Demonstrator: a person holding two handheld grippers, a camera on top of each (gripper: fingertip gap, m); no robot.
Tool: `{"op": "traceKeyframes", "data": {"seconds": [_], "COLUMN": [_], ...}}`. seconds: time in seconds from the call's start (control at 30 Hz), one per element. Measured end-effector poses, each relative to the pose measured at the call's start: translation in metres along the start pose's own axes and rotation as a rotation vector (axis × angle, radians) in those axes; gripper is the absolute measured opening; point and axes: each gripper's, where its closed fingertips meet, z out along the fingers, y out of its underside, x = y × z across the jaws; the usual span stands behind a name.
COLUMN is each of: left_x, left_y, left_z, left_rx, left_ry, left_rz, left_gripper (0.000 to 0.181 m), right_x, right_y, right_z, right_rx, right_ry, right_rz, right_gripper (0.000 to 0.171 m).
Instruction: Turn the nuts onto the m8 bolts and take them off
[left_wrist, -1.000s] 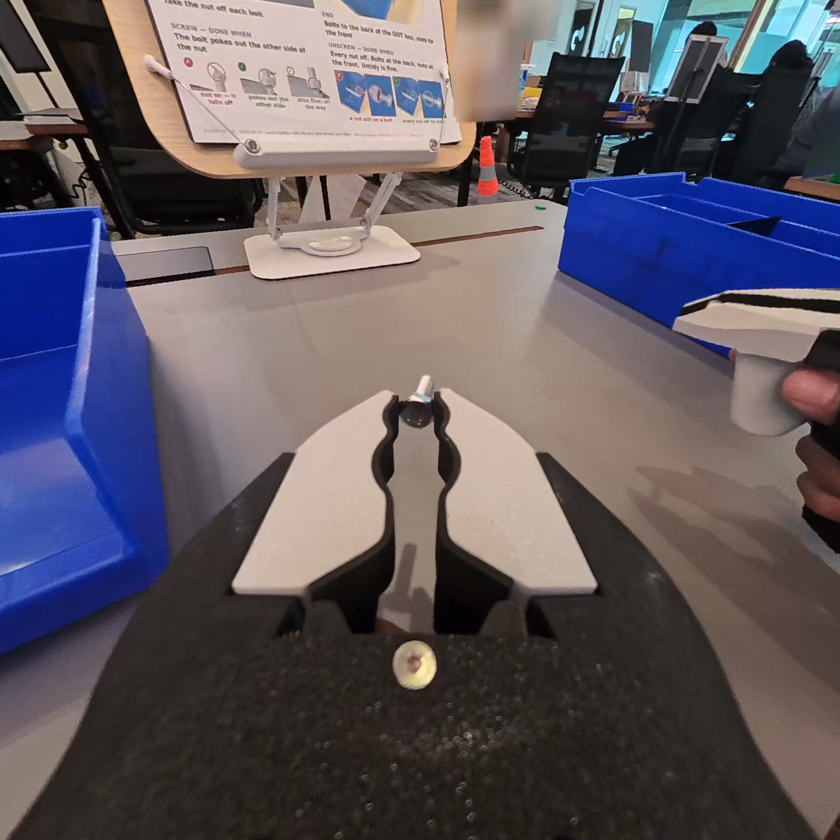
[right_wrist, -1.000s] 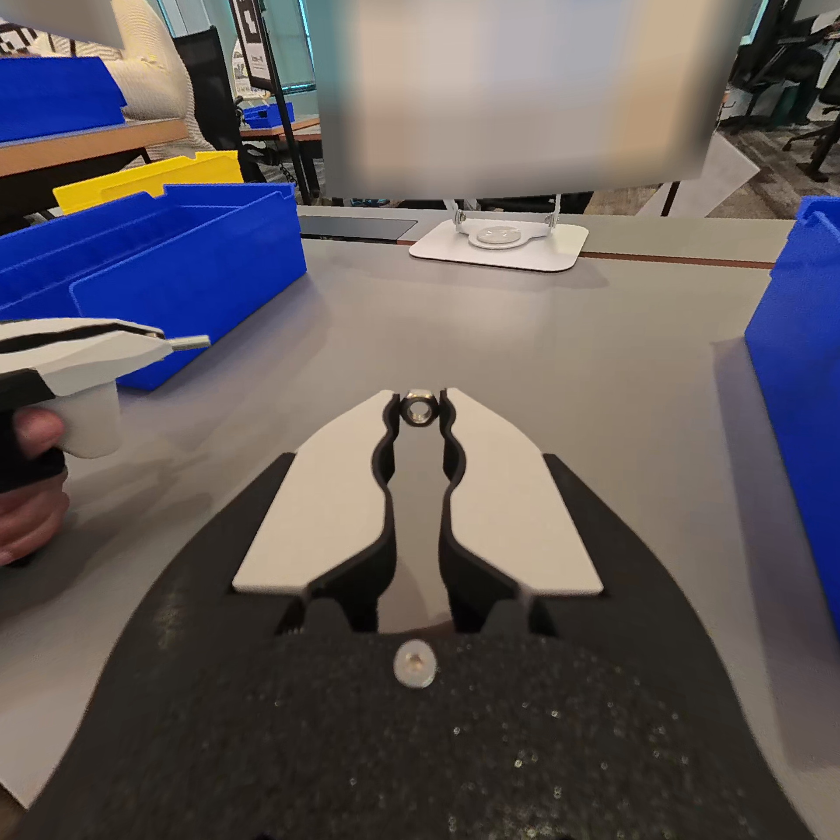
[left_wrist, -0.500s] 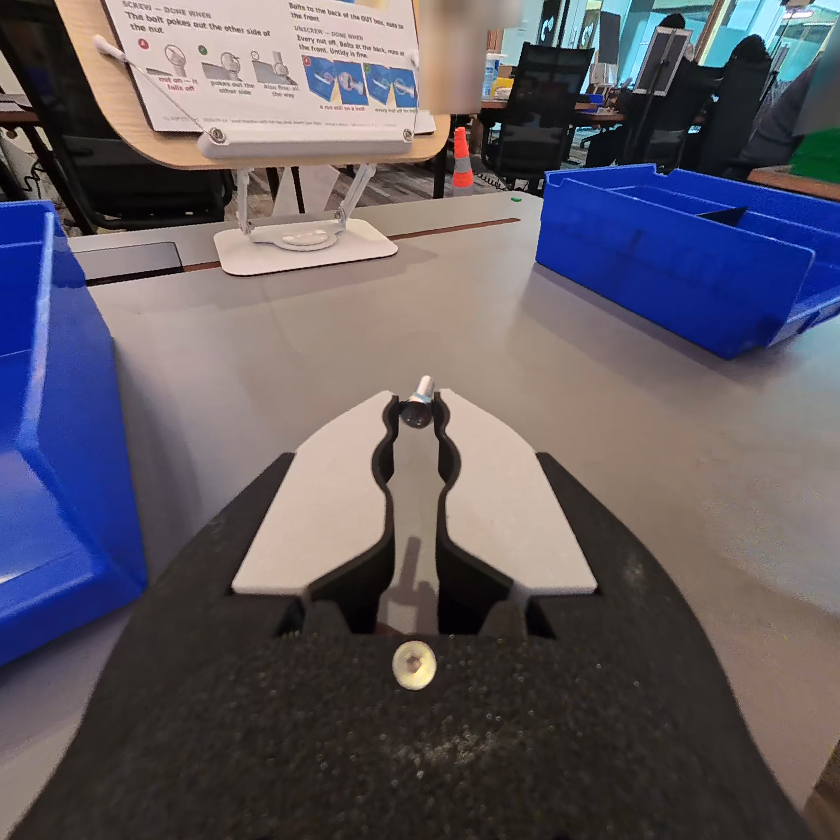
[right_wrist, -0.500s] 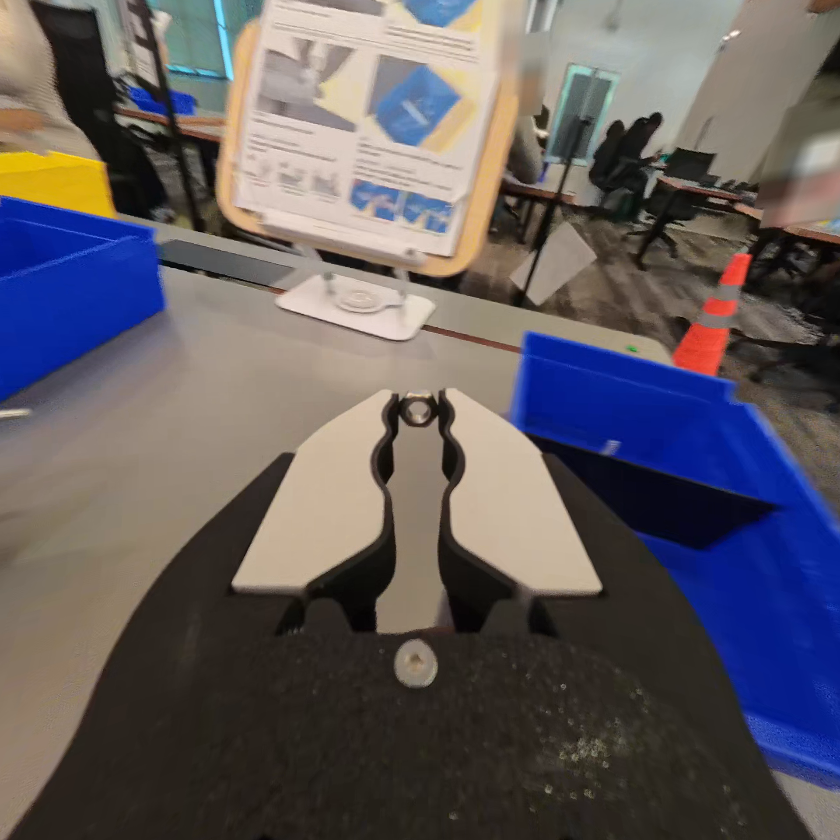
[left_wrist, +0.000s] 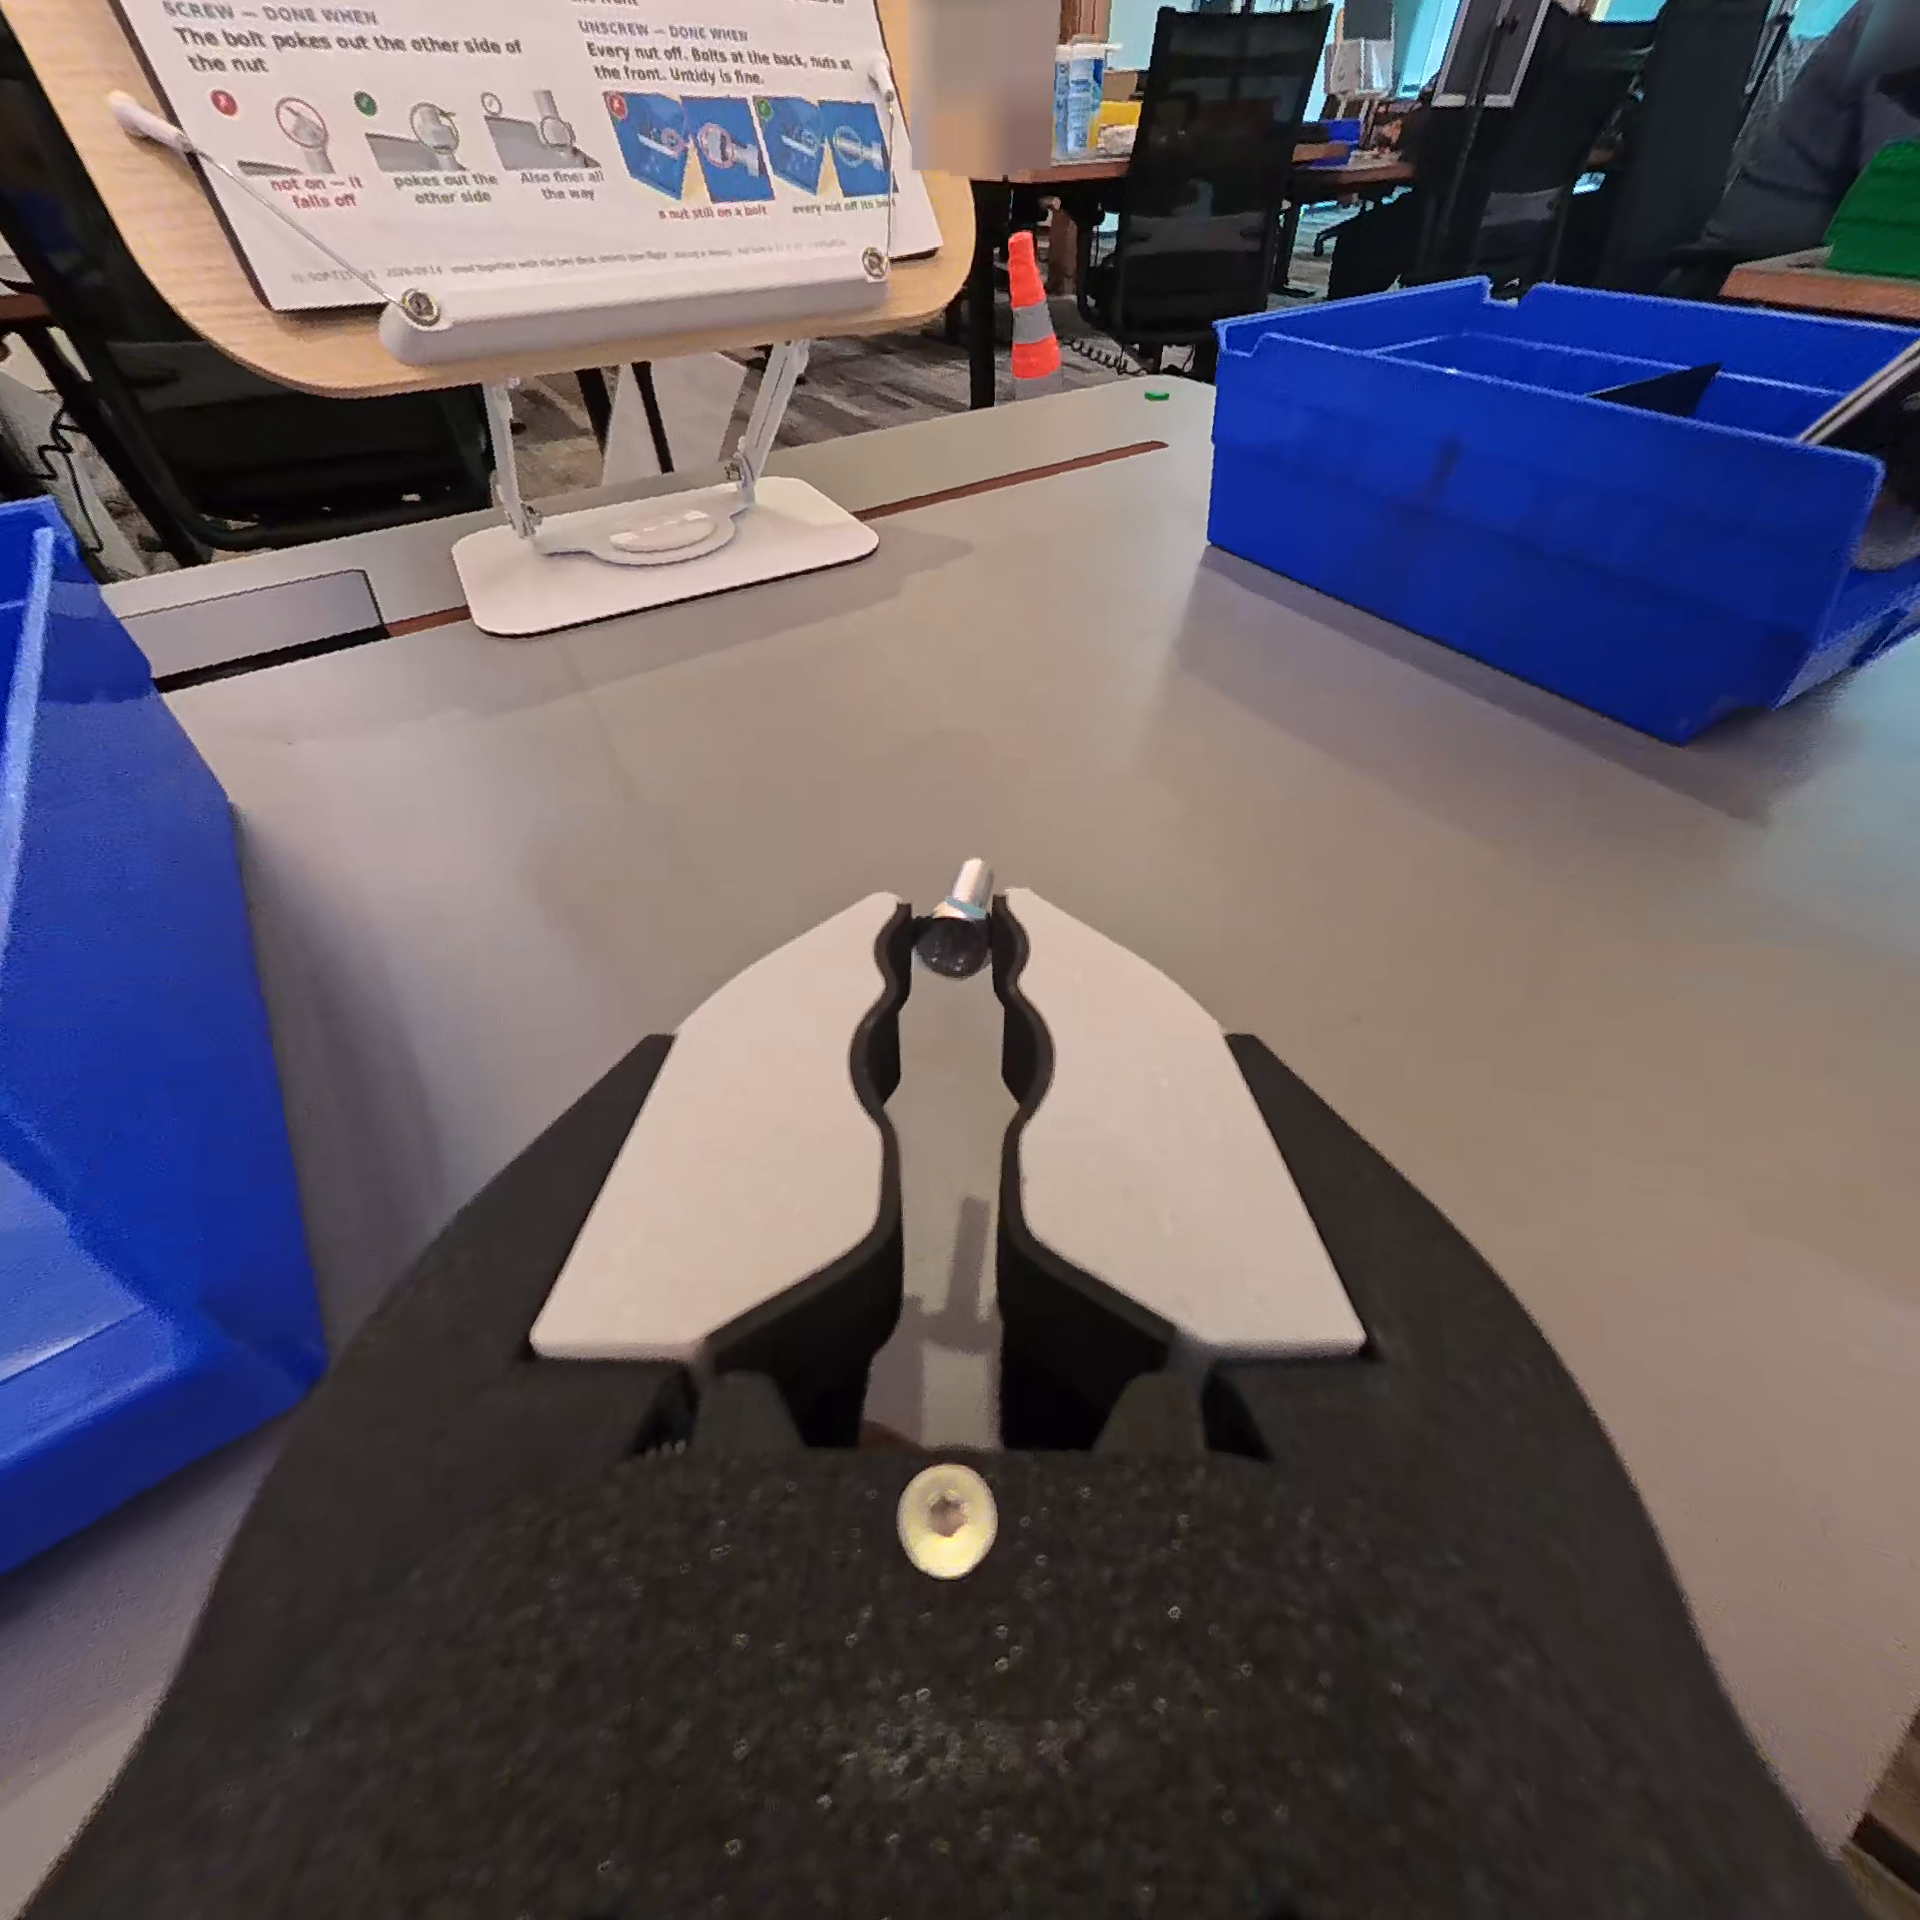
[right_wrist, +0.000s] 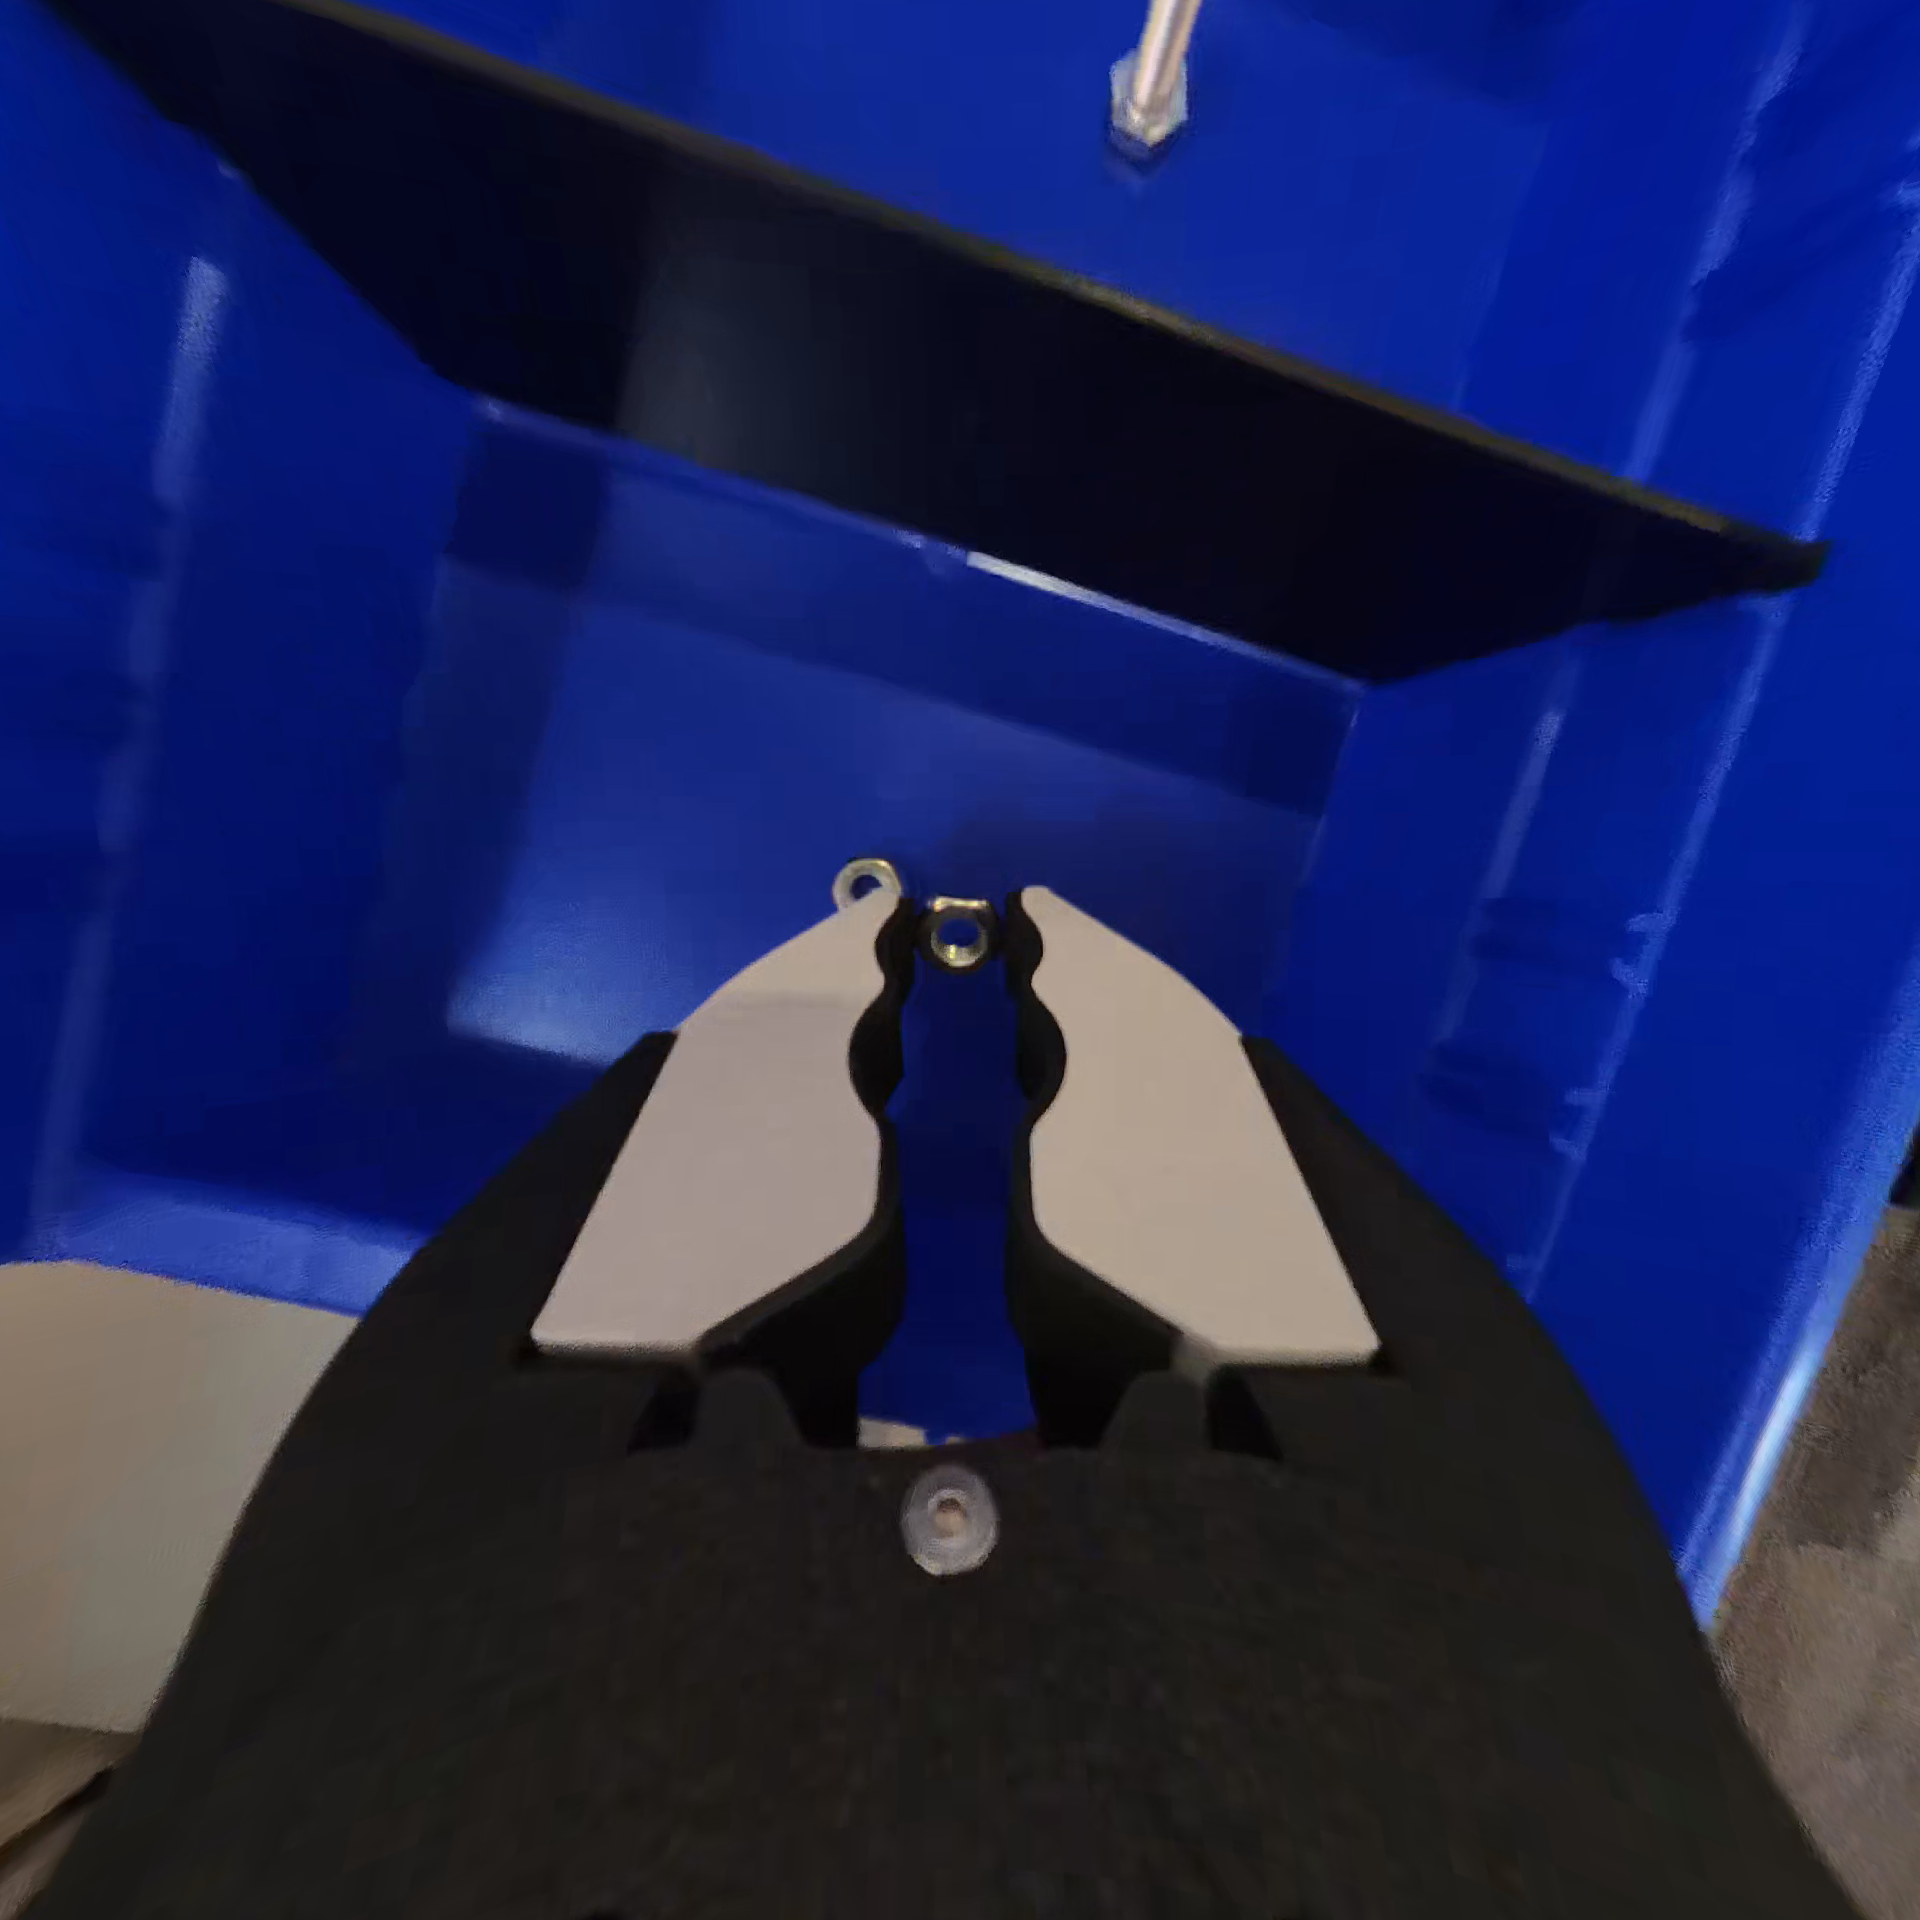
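The left gripper is clenching a bolt by its head, shank pointing forward, above the grey counter. The right gripper is hanging over the front compartment of a blue bin, its fingers parting slightly around a nut; whether they are gripping or releasing it, I cannot tell. A second nut is lying just beside it, and another bolt is sitting beyond the black divider. To drop the nut well, open low over the front compartment, clear of the divider.
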Motion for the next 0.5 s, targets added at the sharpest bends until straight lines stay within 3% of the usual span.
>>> {"op": "traceKeyframes", "data": {"seconds": [0.3,0.4,0.43,0.5], "left_x": [0.001,0.002,0.002,0.002], "left_y": [0.002,0.003,0.003,0.003], "left_z": [0.002,0.003,0.005,0.005], "left_rx": [-0.019,-0.022,-0.024,-0.024], "left_ry": [0.014,0.014,0.016,0.014], "left_rz": [-0.004,0.003,0.006,0.006], "left_gripper": [0.014,0.014,0.014,0.014], "right_x": [-0.005,-0.002,0.002,0.005], "right_y": [0.013,0.008,0.005,-0.010], "right_z": [0.016,0.014,0.009,-0.012], "right_rx": [-0.193,-0.166,-0.142,-0.019], "right_ry": [-0.049,-0.035,-0.008,0.056], "right_rz": [-0.036,-0.042,-0.049,-0.043], "right_gripper": [0.018,0.018,0.020,0.041]}}
